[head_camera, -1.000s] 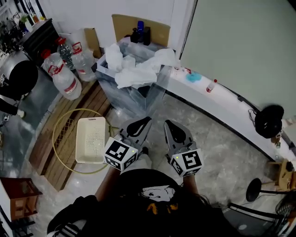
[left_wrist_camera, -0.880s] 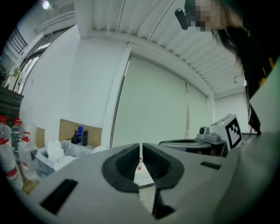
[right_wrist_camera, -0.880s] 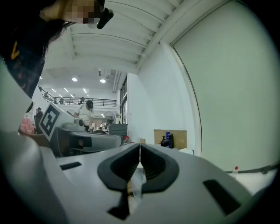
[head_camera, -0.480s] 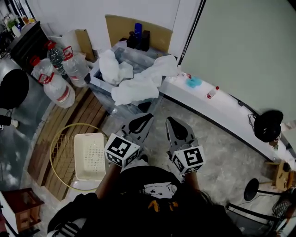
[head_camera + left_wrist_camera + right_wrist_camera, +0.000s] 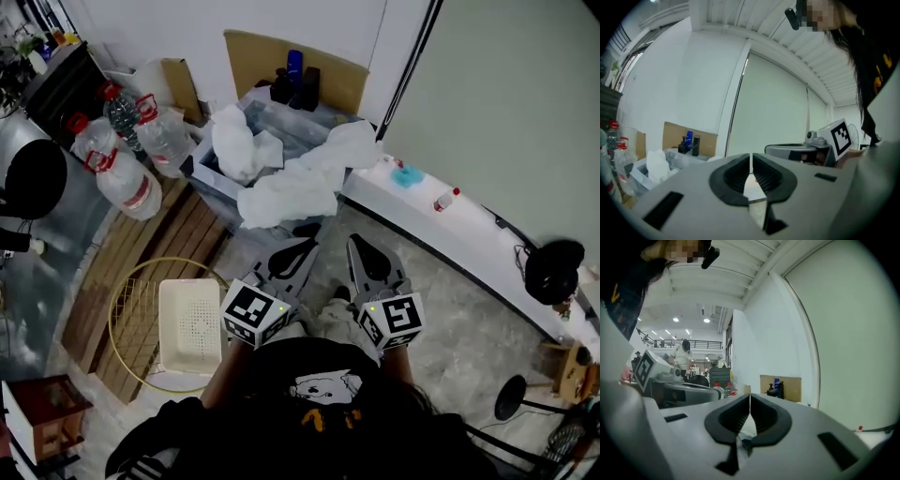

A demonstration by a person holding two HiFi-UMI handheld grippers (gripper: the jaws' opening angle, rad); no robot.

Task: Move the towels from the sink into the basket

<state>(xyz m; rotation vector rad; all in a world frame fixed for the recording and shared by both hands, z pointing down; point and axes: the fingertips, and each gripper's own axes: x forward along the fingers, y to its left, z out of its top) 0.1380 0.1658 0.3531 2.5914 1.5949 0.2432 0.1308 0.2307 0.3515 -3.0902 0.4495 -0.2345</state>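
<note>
Several white towels lie at the sink (image 5: 323,120): one bunched (image 5: 235,142) in its left part, another (image 5: 298,184) draped over its front rim. The cream plastic basket (image 5: 190,324) stands on the floor to the left, inside a yellow hoop. My left gripper (image 5: 305,247) and right gripper (image 5: 358,243) point level at the sink, side by side, a short way before the draped towel. Both are shut with nothing between the jaws. The left gripper view shows its shut tips (image 5: 750,157) and the bunched towel (image 5: 657,164) far left. The right gripper view shows shut tips (image 5: 749,397).
Large water bottles (image 5: 124,178) stand left of the sink beside a wooden slatted platform (image 5: 155,246). A cardboard sheet (image 5: 267,58) leans behind the sink. A white ledge (image 5: 455,232) with small items runs to the right, ending near a black fan (image 5: 553,269).
Both grippers have moved forward together towards the sink, which now lies nearer to their tips. Both stayed shut and empty.
</note>
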